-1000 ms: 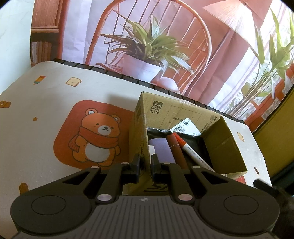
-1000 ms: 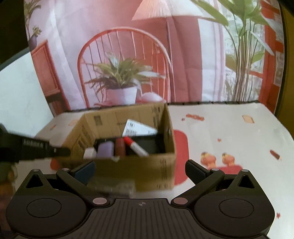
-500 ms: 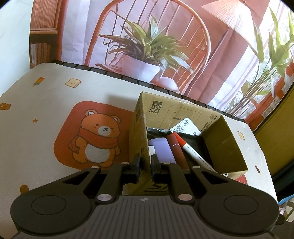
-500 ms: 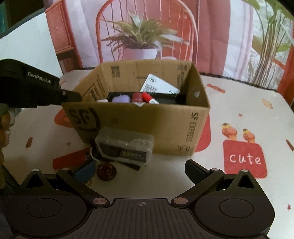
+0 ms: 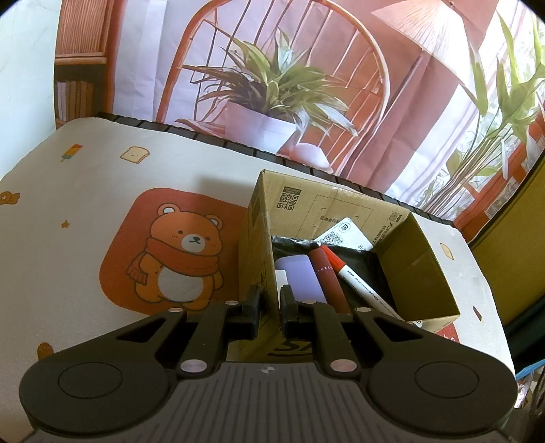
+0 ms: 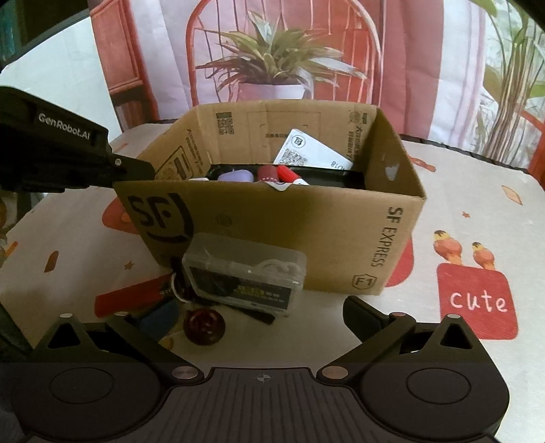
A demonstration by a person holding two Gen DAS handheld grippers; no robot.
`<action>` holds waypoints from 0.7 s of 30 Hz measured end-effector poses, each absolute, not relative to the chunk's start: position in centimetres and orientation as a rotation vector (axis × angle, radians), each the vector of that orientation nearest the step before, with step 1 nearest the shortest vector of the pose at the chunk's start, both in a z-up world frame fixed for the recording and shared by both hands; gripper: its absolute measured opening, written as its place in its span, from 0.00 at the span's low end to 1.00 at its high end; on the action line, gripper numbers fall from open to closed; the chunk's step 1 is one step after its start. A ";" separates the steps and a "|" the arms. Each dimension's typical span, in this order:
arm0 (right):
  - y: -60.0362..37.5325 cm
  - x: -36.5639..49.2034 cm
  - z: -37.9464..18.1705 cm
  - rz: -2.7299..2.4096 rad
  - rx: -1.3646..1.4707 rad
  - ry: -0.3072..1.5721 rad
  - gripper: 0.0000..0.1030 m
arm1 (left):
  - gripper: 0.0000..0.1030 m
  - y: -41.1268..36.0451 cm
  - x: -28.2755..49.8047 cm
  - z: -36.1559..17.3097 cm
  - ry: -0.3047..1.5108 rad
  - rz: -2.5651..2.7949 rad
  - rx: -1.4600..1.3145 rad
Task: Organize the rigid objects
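the box is matt brown corrugated cardboard with black print. the small case beside it is clear glossy plastic. the table cover looks smooth, printed and matt.

We see a printed backdrop behind: red chair, potted plant, lampshade; daylight on it.

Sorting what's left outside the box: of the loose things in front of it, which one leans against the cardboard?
The clear plastic case with the dark label: it rests against the cardboard box front, while the round dark-red piece lies nearer the camera.
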State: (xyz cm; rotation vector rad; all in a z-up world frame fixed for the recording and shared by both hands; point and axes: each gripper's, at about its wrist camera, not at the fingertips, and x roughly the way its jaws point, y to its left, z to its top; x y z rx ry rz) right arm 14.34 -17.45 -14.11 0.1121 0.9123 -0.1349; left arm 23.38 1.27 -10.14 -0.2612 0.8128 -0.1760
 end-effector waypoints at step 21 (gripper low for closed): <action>-17.1 16.8 -16.0 -0.203 0.188 0.866 0.99 | 0.13 1.3 23.4 -10.2 0.812 -0.176 -0.261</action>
